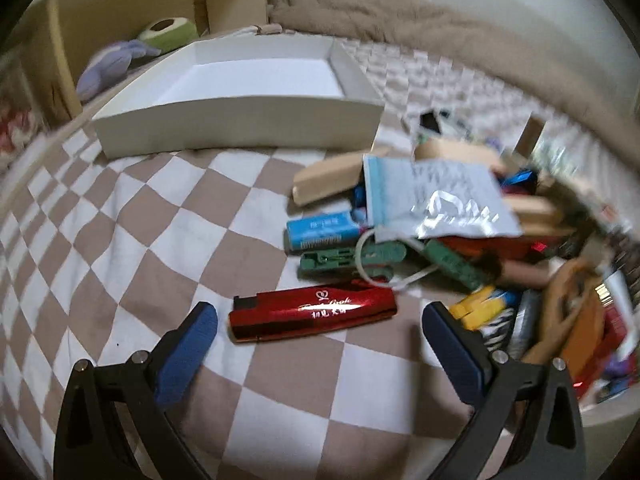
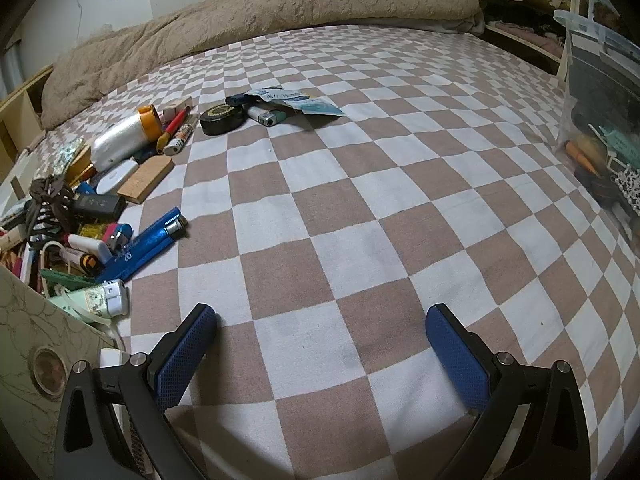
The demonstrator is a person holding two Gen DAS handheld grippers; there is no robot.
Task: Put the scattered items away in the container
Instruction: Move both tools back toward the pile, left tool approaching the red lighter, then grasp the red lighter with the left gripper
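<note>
The red lighter (image 1: 313, 313) lies crosswise just ahead of the left hand-held gripper (image 1: 320, 330), jaws apart; right hand-held gripper (image 2: 321, 330), also apart, faces bare bed

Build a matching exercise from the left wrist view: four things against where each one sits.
Things:
1. white box
2. red tube
3. green clothespin
4. purple plush

Places:
a. lying ahead of the open left claw
b. empty, at the far end of the checkered sheet
c. beside the wooden shelf
d. just beyond the red tube, at the pile's edge

Pairs: 1-b, 2-a, 3-d, 4-c
</note>
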